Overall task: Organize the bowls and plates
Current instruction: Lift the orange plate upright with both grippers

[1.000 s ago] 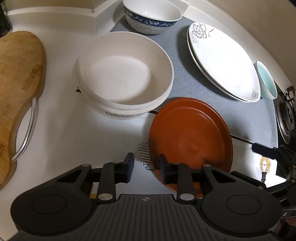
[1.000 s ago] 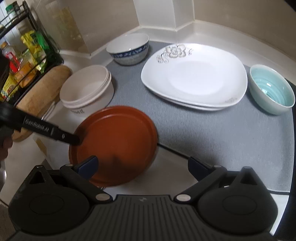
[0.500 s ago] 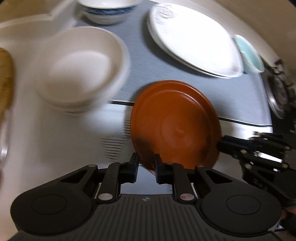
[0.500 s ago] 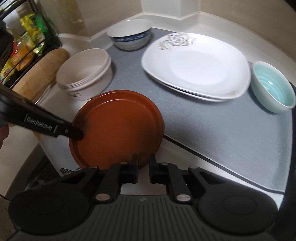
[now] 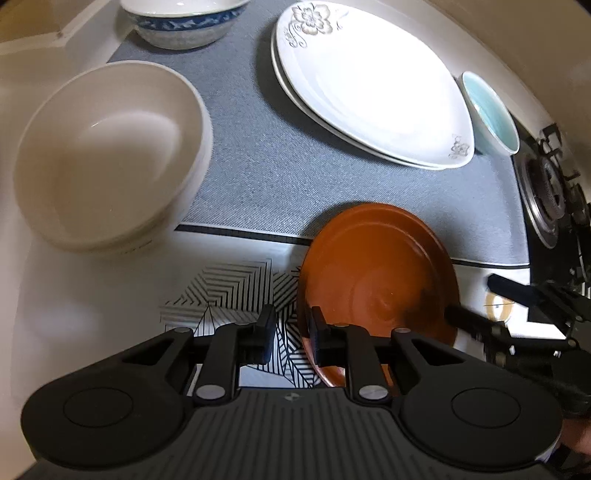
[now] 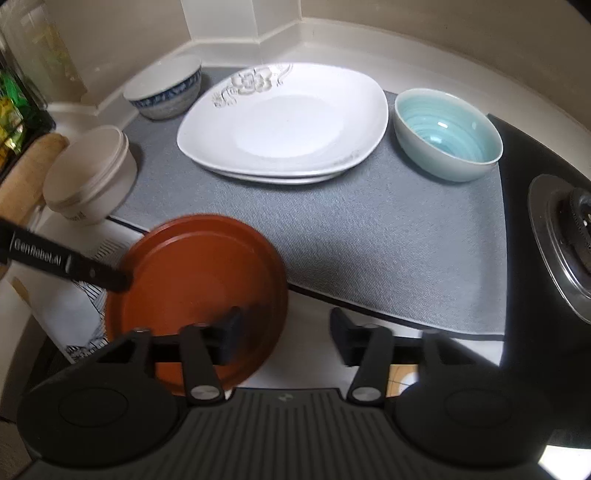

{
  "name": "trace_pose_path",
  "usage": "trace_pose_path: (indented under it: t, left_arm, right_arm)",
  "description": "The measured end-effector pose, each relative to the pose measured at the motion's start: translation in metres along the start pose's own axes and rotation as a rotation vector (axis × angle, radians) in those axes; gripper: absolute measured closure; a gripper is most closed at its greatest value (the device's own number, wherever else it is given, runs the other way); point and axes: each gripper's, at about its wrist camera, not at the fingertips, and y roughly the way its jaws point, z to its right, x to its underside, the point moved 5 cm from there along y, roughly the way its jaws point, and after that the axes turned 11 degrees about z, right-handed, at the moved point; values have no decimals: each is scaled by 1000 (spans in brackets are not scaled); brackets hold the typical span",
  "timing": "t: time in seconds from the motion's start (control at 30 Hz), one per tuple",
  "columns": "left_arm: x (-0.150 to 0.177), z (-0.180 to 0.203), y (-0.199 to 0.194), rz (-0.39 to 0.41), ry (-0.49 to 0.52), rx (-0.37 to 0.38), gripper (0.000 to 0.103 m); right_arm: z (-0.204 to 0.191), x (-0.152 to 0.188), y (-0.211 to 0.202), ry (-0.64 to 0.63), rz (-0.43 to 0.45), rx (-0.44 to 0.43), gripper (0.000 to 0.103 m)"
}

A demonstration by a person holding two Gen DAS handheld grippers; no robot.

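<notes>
Pinching the brown plate (image 5: pixel 376 280) by its near-left rim, the left tool (image 5: pixel 291 334) carries something stiff, slick and breakable, while the right tool (image 6: pixel 284 334) gapes empty.

Right hand-held gripper (image 6: pixel 284 332) reopened (plate (image 6: pixel 195 295) released).

Left gripper (image 5: pixel 291 334) fingers (image 5: pixel 320 338) pinch the near-left rim of the brown plate (image 5: pixel 380 280). Right gripper (image 5: pixel 476 302) at the plate's right edge, its fingers parted, having just been opening. Cream bowl (image 5: pixel 107 155) left. White plates (image 5: pixel 369 81) stacked on the grey mat (image 5: pixel 266 173), far. Teal bowl (image 5: pixel 487 110) far right, blue-patterned bowl (image 5: pixel 184 22) far left.
</notes>
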Motion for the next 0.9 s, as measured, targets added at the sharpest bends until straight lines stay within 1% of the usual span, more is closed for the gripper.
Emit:
trace_pose_path:
  t: [0.1,0.13,0.17,0.2,0.23,0.27,0.33,0.37,0.4,0.43,0.47,0.53,0.57,0.6,0.67,0.7,0.77,0.83,0.9]
  left_arm:
    - [-3,6,4,6,28,-12,82]
    - [-3,7,4,5,38,-18,82]
    - [-3,6,4,4,41,-23,82]
    - [-3,7,4,4,43,-25,82]
    - [-4,7,4,4,49,-27,82]
    - [-4,7,4,4,57,-28,82]
    - [-3,9,5,5,74,-29,82]
    - [-3,10,5,6,81,-29,82]
    - [-3,10,5,8,84,-29,82]
    - [-3,10,5,9,86,-29,82]
    - [-2,10,5,9,90,-30,83]
    - [-2,10,5,9,93,-31,83]
    - [-2,9,5,8,93,-31,83]
    - [-2,9,5,7,92,-31,83]
    - [-2,10,5,7,98,-31,83]
    - [-2,11,6,7,103,-31,83]
    - [-2,13,7,9,114,-29,83]
    - [-2,16,8,12,128,-26,83]
    - [-3,18,9,4,122,-20,82]
  right_arm:
    - [1,1,-2,42,23,12,0]
    - [2,0,-2,57,37,39,0]
    - [3,0,-1,67,28,84,0]
    - [3,0,2,65,-3,117,0]
    - [4,0,5,50,-18,117,0]
    - [3,1,3,42,8,91,0]
    - [1,3,-4,12,100,24,0]
    - [-1,5,-4,-31,91,23,0]
    - [-3,8,-2,-72,54,40,5]
    - [-4,8,-1,-85,36,57,12]
    - [-3,8,0,-82,28,65,23]
    - [-4,7,4,-84,-9,77,31]
    - [-6,8,4,-89,-14,58,48]
    - [-8,9,4,-90,-15,37,60]
    - [-14,9,6,-75,-16,16,63]
    - [-16,10,8,-77,-22,8,71]
    - [-18,15,11,-78,-36,-7,81]
    - [-19,16,12,-80,-18,-15,81]
    - [-22,16,13,-118,-8,-15,83]
